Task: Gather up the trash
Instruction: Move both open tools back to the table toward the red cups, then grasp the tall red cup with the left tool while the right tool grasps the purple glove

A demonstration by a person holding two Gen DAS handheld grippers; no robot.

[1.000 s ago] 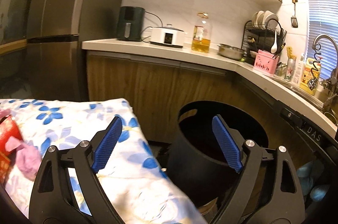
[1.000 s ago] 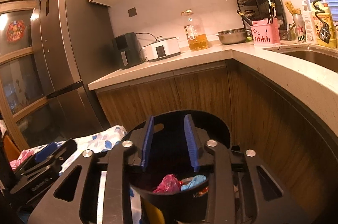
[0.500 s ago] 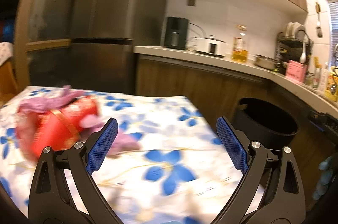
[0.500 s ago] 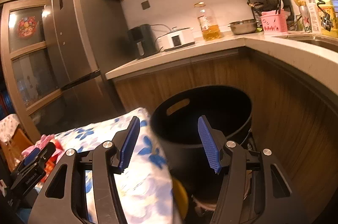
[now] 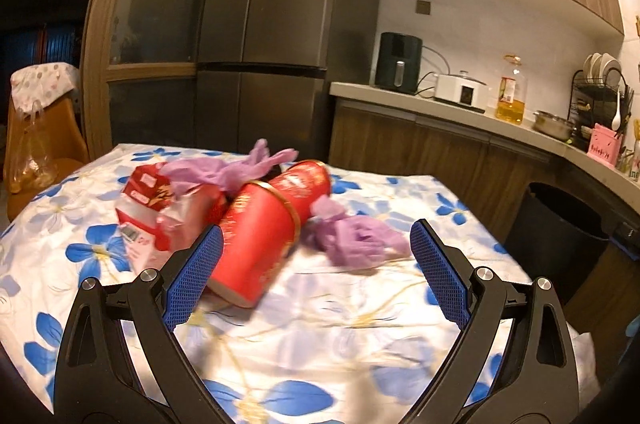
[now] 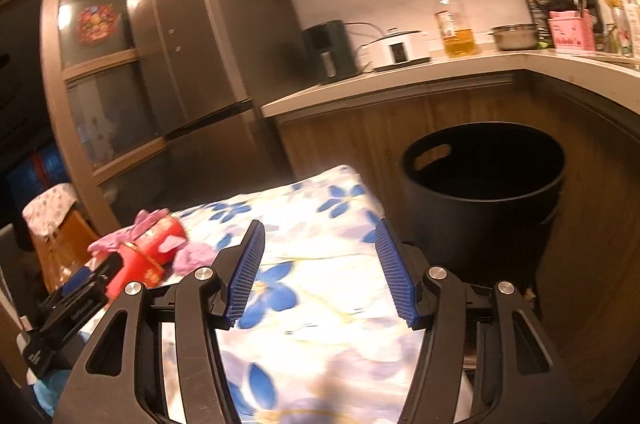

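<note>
Trash lay mid-frame on the floral cloth (image 5: 320, 324): the stiff, light red canister (image 5: 268, 228) suited a mid-body grip, the limp purple glove (image 5: 356, 236) a pinch. Left gripper (image 5: 312, 268) and right gripper (image 6: 320, 272) were both spread, empty.

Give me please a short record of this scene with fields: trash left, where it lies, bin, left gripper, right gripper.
trash left: red tube, red packet, purple gloves
where: together on the flowered cloth, the tube lying on its side between packet and glove
bin: black bin on the floor beside the table, under the counter
left gripper: open, empty, facing the trash
right gripper: open, empty, over the cloth
</note>
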